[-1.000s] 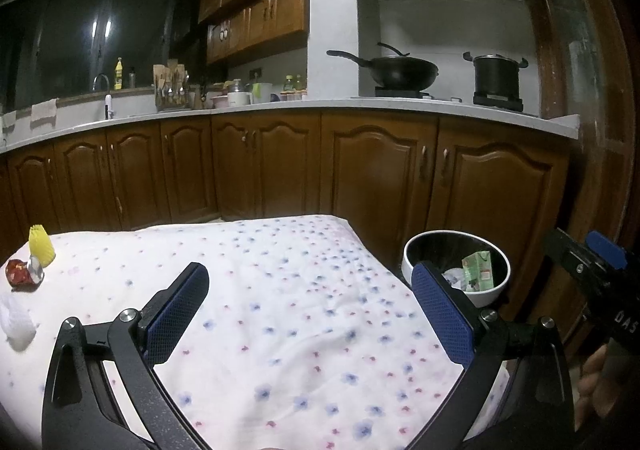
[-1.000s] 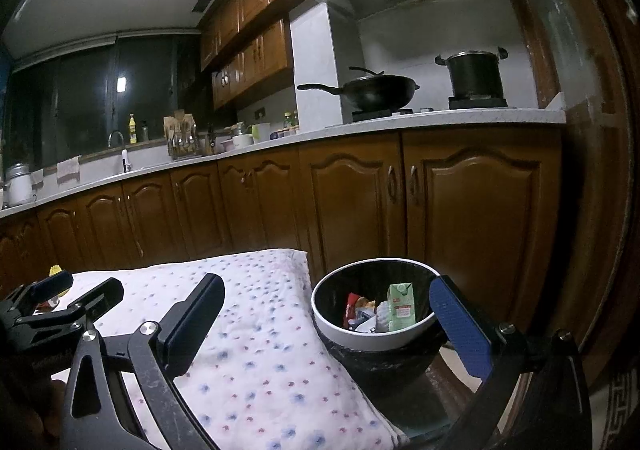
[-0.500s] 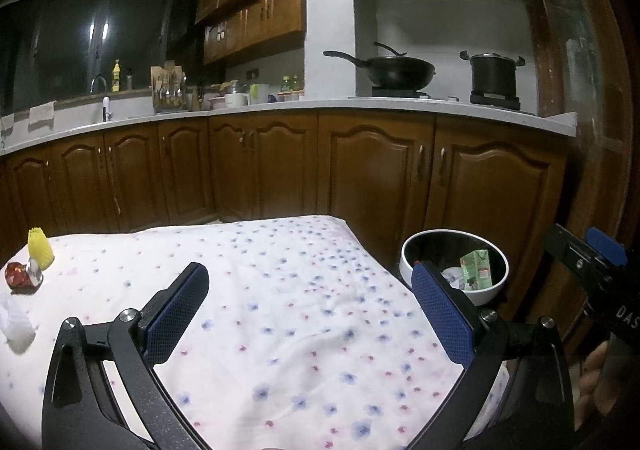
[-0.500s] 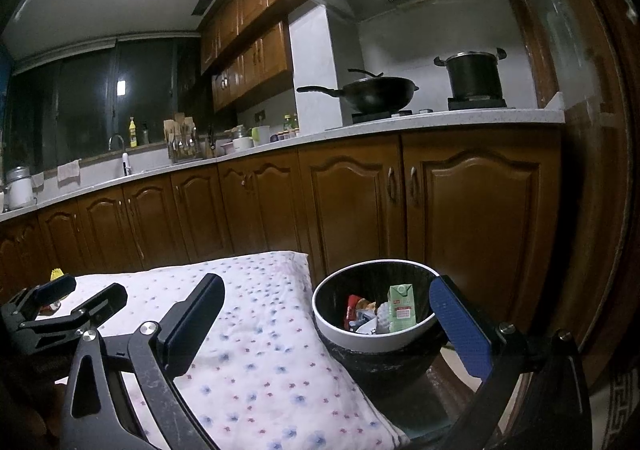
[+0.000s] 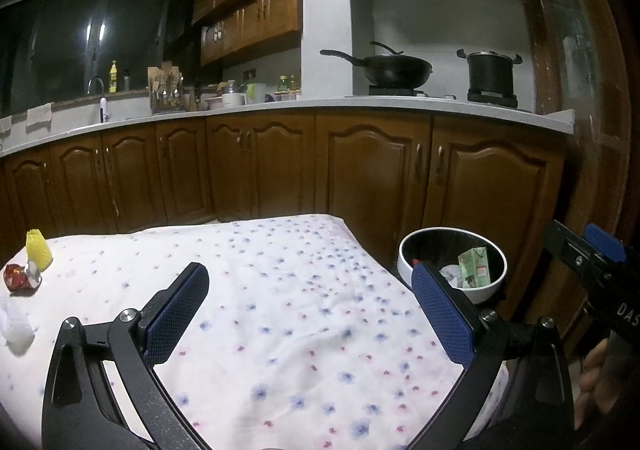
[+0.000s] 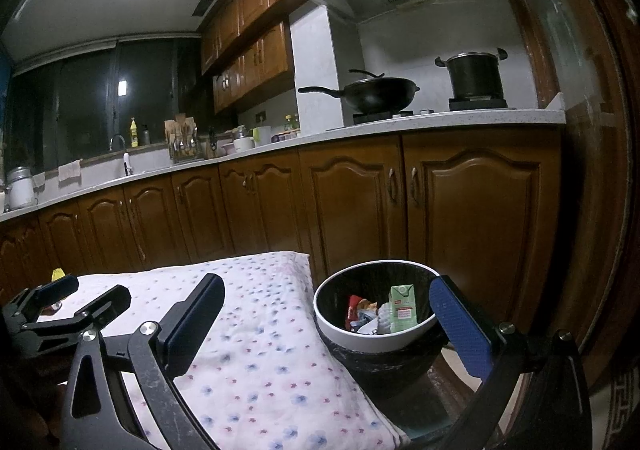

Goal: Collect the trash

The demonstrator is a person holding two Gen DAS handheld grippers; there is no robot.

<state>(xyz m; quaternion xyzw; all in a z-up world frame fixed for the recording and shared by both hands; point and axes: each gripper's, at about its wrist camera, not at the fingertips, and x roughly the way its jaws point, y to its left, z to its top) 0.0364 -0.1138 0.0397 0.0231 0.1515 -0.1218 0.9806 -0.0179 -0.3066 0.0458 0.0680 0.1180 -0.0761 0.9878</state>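
A white-rimmed trash bin (image 5: 408,250) (image 6: 380,344) stands off the table's right end, holding a green carton (image 6: 403,310) and wrappers. On the floral-clothed table (image 5: 280,290), at the far left, lie a yellow foam net (image 5: 38,250), a crushed red can (image 5: 20,278) and a white tissue (image 5: 16,324). My left gripper (image 5: 312,306) is open and empty above the table's middle. My right gripper (image 6: 328,314) is open and empty over the table's right edge, beside the bin.
Brown kitchen cabinets (image 5: 280,169) with a white counter run behind the table. A wok (image 5: 384,69) and a pot (image 5: 490,73) sit on the stove. A dark wooden frame (image 5: 592,129) stands at the right.
Both grippers have stayed open and almost still. The views shift only slightly.
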